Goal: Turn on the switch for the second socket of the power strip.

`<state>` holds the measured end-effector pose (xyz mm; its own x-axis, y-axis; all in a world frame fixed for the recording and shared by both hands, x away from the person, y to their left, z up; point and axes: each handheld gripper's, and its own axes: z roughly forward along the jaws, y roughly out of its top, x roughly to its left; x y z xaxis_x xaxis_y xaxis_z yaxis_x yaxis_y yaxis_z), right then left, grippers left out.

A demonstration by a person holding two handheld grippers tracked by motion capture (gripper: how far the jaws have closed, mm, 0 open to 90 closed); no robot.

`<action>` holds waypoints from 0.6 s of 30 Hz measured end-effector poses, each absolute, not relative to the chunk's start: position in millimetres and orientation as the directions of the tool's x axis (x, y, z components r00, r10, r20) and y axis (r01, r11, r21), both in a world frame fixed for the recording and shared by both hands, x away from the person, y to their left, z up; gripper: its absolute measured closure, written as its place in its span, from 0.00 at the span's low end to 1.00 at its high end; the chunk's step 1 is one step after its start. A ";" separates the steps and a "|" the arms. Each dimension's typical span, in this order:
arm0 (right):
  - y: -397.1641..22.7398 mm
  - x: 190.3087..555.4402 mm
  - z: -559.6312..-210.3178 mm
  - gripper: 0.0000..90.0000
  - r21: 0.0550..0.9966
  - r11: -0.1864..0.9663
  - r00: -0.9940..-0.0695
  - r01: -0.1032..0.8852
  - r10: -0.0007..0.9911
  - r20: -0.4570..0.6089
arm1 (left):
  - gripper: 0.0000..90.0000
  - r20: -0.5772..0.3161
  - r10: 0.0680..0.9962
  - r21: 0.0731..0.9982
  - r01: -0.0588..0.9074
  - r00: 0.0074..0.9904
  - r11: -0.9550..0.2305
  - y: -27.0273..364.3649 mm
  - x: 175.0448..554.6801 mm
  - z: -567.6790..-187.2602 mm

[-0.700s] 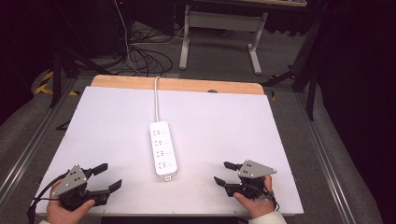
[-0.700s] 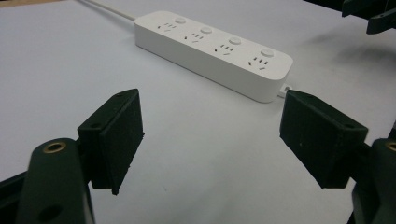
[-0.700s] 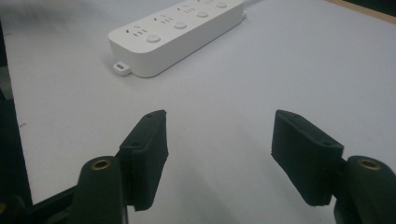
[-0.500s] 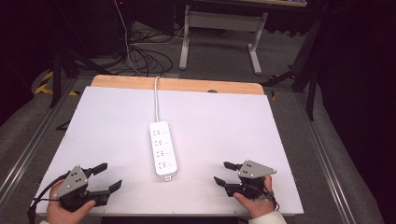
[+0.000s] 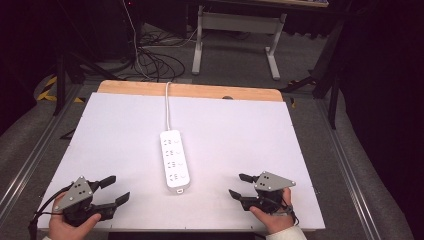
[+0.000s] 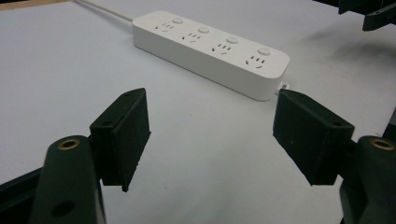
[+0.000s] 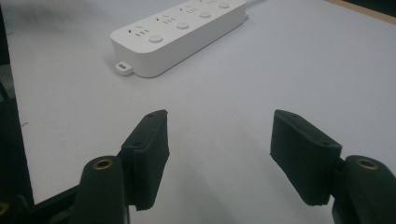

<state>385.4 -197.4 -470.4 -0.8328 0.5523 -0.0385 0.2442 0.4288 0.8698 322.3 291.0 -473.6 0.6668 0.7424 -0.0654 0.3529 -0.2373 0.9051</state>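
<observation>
High view: white power strip (image 5: 175, 160) lies lengthwise in the centre of the frame on the table (image 5: 240, 130), its cord (image 5: 167, 105) running up toward the wooden far edge (image 5: 190, 91). Left hand-held gripper (image 5: 116, 190) at lower left of the frame, right hand-held gripper (image 5: 239, 185) at lower right; the strip sits between them, apart from both, its lower end nearest. Both point roughly toward the strip. Left jaws spread wide, nothing between them; right jaws likewise spread and empty. Left gripper view: strip (image 6: 210, 51) crosses the upper centre of the frame, beyond the jaw tips, no contact. Right gripper view: strip (image 7: 180, 35) at upper left, also clear of the jaws. Strip: smooth, glossy white plastic, rounded oblong, four socket groups each with a round button, small tab (image 7: 123, 67) at its end. Table surface matte white. Jaw pads black, blocky, matte; grey triangular plate (image 5: 274, 181) atop the right gripper.
</observation>
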 end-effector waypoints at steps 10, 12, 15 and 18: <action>-196.2 385.1 -471.2 0.42 0.868 0.431 -0.834 0.248 0.551 -0.036 | 0.42 -0.056 0.736 0.898 0.356 0.674 -0.258 286.5 329.0 -461.2; -196.1 385.3 -471.4 0.42 0.867 0.432 -0.834 0.248 0.551 -0.036 | 0.42 -0.071 0.724 0.902 0.354 0.686 -0.247 284.7 331.1 -457.7; -195.8 385.6 -471.7 0.42 0.866 0.433 -0.835 0.248 0.549 -0.036 | 0.40 -0.082 0.719 0.902 0.358 0.691 -0.241 280.9 333.9 -452.9; -196.0 385.7 -471.7 0.42 0.868 0.431 -0.835 0.248 0.549 -0.034 | 0.39 -0.086 0.706 0.901 0.357 0.703 -0.246 276.5 338.6 -445.9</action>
<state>385.7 -196.0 -471.7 -0.8351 0.5490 -0.0342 0.2479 0.4311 0.8676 338.6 276.5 -445.9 0.7030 0.7060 -0.0857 0.3571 -0.2462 0.9010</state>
